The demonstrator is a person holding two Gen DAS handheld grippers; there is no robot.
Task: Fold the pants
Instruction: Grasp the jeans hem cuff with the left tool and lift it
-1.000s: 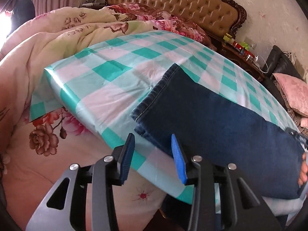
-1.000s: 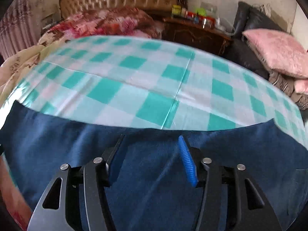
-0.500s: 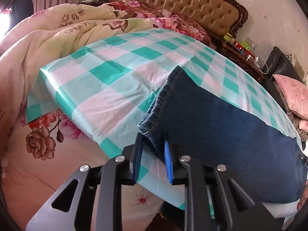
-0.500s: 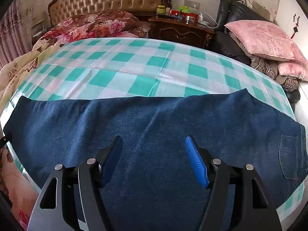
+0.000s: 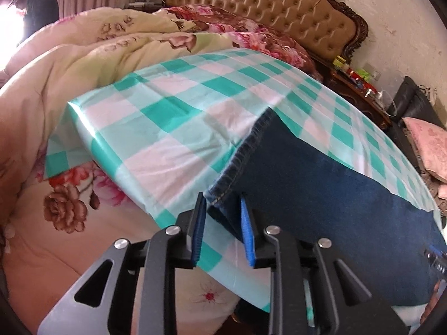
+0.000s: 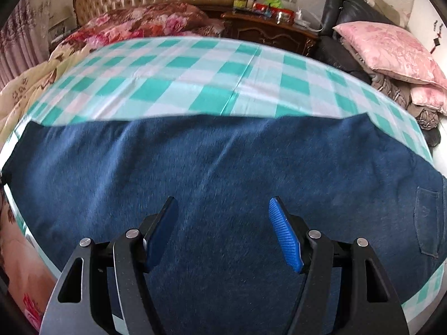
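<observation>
Dark blue denim pants (image 5: pixel 321 184) lie flat, legs together, on a green and white checked sheet (image 5: pixel 178 128) on the bed. My left gripper (image 5: pixel 222 209) is shut on the near corner of the leg hem (image 5: pixel 223 192) and holds it just off the sheet. In the right wrist view the pants (image 6: pixel 223 167) stretch across the frame, with a back pocket (image 6: pixel 427 223) at the right. My right gripper (image 6: pixel 223 217) hovers open and empty over the middle of the legs.
A floral quilt (image 5: pixel 69 89) is heaped to the left of the sheet. The tufted headboard (image 5: pixel 265 8) and a dark nightstand (image 6: pixel 268 30) with small items stand at the back. Pink cushions (image 6: pixel 388 50) lie on a dark seat at the right.
My left gripper moved up to the hem corner, shut on it, and now lifts it slightly. My right gripper drew back from the pants and stays open.
</observation>
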